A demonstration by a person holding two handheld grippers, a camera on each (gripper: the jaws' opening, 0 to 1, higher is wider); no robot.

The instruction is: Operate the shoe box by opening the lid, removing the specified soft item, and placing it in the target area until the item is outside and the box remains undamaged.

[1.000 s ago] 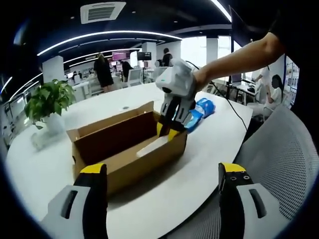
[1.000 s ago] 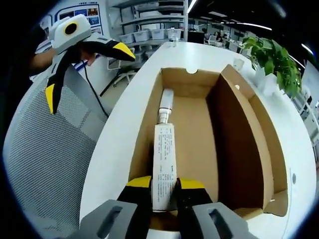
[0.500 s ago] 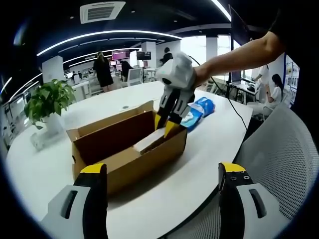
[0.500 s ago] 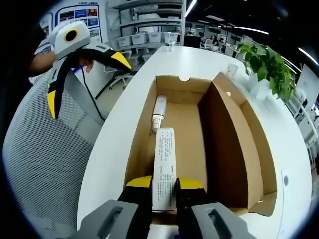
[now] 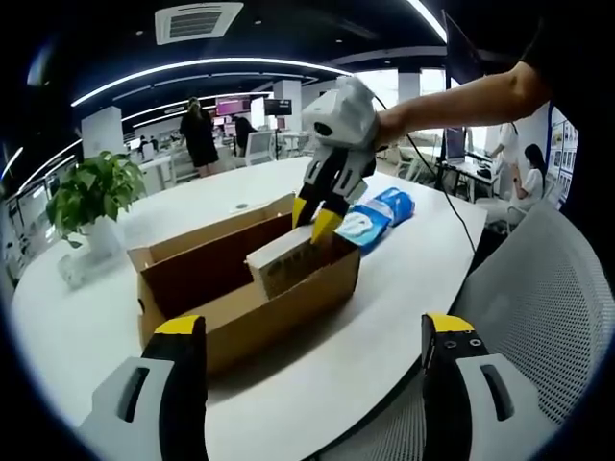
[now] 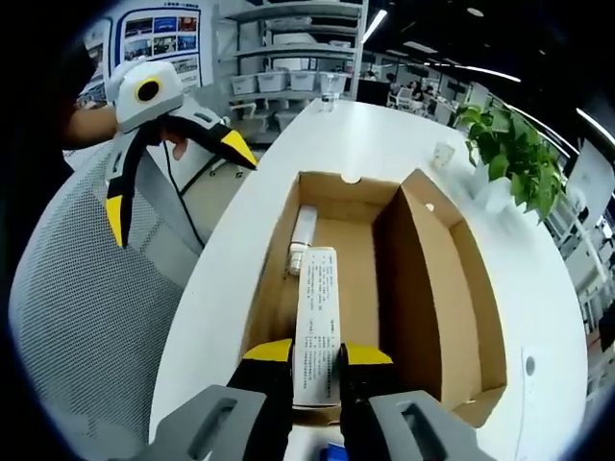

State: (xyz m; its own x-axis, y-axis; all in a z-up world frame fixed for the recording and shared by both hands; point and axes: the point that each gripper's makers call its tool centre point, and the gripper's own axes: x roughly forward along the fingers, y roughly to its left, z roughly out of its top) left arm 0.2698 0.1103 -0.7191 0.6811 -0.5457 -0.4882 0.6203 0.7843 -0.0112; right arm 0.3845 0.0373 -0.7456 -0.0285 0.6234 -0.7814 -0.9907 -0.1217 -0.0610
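Box (image 6: pixel 423 279) is already open, lid flap standing up along its far side, so step 1 looks done. Right gripper (image 6: pixel 317 357) is clamped on the white tube (image 6: pixel 316 322) near one end; in the left gripper view the right gripper (image 5: pixel 315 216) holds the tube (image 5: pixel 281 263) tilted, upper end above the box (image 5: pixel 240 298) rim, lower end apparently inside the box walls. So removal is approx. halfway: gripped and raised, not yet clear. A second small white item (image 6: pixel 303 229) lies on the box floor by the far end wall. Left gripper (image 5: pixel 312 355) is idle w/ jaws wide apart, well short of the box; same gripper (image 6: pixel 173 144) hangs over the mesh chair (image 6: pixel 86 317), off the table (image 5: pixel 404 279) edge beside the box.

Left to do: lift tube fully out, set it down in target area. Can't tell where that is; a blue-white pack (image 5: pixel 377 213) lies on the table just past the box. Box shows no tears or crushing so far.
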